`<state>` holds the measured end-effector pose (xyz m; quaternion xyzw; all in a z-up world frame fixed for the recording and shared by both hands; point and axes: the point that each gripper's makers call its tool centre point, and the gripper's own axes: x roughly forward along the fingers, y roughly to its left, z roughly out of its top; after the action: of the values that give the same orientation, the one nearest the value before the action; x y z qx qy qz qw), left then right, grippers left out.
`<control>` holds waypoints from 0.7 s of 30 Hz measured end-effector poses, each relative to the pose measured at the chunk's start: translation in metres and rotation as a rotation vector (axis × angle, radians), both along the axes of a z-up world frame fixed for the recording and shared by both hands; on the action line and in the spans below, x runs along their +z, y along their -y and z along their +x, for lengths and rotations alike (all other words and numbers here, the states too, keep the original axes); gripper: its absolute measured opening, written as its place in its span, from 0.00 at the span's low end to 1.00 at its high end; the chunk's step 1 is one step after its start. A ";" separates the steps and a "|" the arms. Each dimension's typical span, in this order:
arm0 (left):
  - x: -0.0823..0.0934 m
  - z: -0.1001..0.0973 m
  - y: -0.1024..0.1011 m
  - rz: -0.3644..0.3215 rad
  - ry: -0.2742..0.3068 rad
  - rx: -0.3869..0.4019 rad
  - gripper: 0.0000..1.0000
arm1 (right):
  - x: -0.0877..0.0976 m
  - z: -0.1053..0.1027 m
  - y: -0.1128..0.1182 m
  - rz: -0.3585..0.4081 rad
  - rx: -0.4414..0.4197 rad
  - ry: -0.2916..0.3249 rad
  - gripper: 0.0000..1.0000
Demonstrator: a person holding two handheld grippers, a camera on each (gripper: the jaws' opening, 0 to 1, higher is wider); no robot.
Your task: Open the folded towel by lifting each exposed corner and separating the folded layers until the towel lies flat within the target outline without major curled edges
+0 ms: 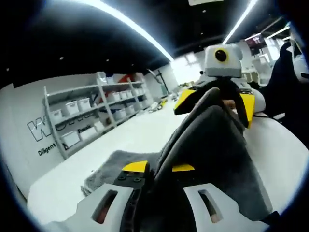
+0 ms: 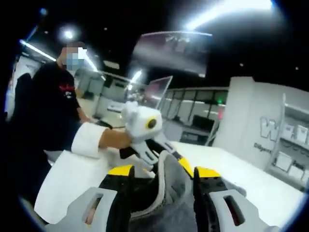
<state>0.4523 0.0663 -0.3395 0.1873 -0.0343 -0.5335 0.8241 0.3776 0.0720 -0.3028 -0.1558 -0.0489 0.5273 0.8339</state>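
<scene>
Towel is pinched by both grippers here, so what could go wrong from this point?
1. The towel hangs lifted between the left gripper and the right gripper; either edge could slip free.
2. The rest is bunched on the table, so folds may stay curled when laid down.

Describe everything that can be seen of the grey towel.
The towel is dark grey, of soft plush cloth. Part of it lies bunched on the white table; the rest is lifted into a raised fold between the two tools. The left hand-held gripper appears to pinch one edge between its yellow-tipped jaws, and the right hand-held gripper appears to pinch another. It is not yet flat.
</scene>
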 end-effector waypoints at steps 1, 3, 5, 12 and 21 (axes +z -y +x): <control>0.001 0.000 0.000 -0.006 -0.002 0.001 0.15 | 0.000 -0.002 -0.002 -0.003 -0.007 0.008 0.45; 0.005 -0.002 0.002 -0.035 -0.029 -0.002 0.15 | 0.003 0.006 0.000 -0.039 -0.071 0.079 0.46; 0.007 -0.002 0.002 -0.053 -0.045 -0.008 0.15 | 0.005 0.007 0.000 -0.054 -0.108 0.133 0.44; 0.010 -0.005 0.003 -0.084 -0.069 -0.021 0.15 | 0.001 0.002 -0.010 -0.134 -0.147 0.245 0.34; 0.009 -0.003 0.002 -0.089 -0.076 -0.010 0.15 | -0.009 0.007 -0.008 -0.234 -0.221 0.326 0.13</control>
<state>0.4491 0.0643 -0.3309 0.1301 -0.0277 -0.5423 0.8296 0.3847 0.0804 -0.3122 -0.3391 -0.1040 0.4029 0.8438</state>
